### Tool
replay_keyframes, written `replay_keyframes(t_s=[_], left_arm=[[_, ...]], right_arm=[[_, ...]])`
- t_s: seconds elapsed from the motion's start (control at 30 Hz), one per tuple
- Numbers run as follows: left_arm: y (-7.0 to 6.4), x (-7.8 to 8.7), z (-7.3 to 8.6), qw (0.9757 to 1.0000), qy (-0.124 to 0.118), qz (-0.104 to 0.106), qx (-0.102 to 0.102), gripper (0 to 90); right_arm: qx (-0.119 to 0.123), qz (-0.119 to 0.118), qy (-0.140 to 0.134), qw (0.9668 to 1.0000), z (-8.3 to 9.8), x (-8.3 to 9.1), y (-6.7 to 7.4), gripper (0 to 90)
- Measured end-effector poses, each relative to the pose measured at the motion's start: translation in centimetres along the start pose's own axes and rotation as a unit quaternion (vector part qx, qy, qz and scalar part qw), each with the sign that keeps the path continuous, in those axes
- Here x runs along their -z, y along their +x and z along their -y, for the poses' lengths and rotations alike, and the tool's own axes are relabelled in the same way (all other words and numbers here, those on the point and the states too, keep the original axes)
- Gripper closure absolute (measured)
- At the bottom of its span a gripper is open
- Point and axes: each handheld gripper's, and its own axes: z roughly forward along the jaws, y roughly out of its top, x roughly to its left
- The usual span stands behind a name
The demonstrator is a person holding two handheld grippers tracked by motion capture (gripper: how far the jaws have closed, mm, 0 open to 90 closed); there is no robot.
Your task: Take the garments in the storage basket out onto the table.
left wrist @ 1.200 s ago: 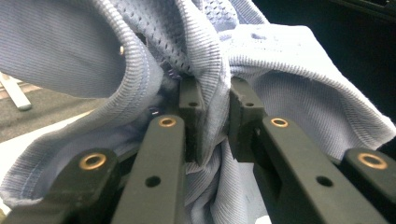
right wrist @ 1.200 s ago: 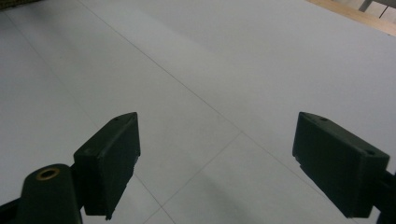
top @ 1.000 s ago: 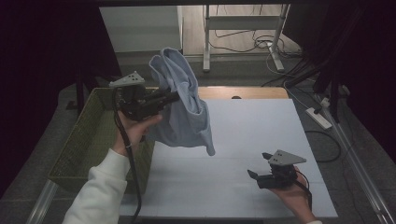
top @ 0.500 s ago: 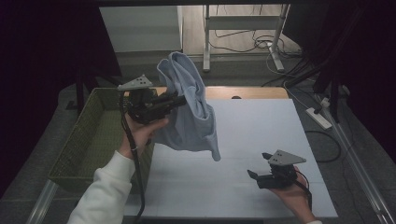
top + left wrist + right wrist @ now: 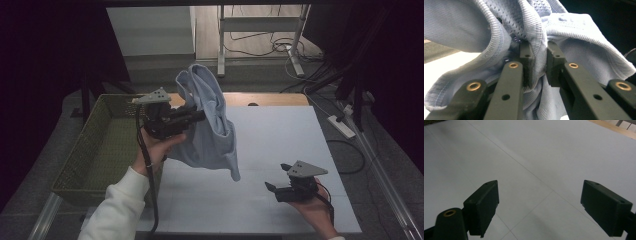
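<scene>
Left hand-held gripper (image 5: pixel 200 116): we see it raised above the left part of the bench (image 5: pixel 280 145), its jaws pointing toward the right of the high view and clenched on a fold of the cloth (image 5: pixel 212 135).
Grip: in the left gripper view a bunched ridge of the cloth (image 5: pixel 534 37) sits pinched between the two black jaws, with fabric spilling over both sides of them.
Cloth: we find it pale blue, ribbed and partly mesh, hanging in the air from the left hand-held gripper; its lowest corner dangles over the white bench top without touching it, as far as we can tell.
Basket (image 5: pixel 95 150): a green wicker one stands just left of the bench, beside the left hand (image 5: pixel 155 150).
Right hand-held gripper (image 5: pixel 274 186): we see it low over the near right part of the bench, well apart from the cloth, jaws spread wide and released.
Right gripper view: between the parted jaws lies bare bench (image 5: pixel 536 157) surface.
</scene>
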Motion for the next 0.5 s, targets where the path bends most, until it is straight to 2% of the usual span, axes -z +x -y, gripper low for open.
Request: replay_keyframes(t_s=[0.5], left_arm=[[-0.5,-1.2,2.2,0.9998,0.02,0.008,0.005,77.4]], right_arm=[[0.0,0.001,-0.001,1.0,0.0,0.0,0.0,15.1]])
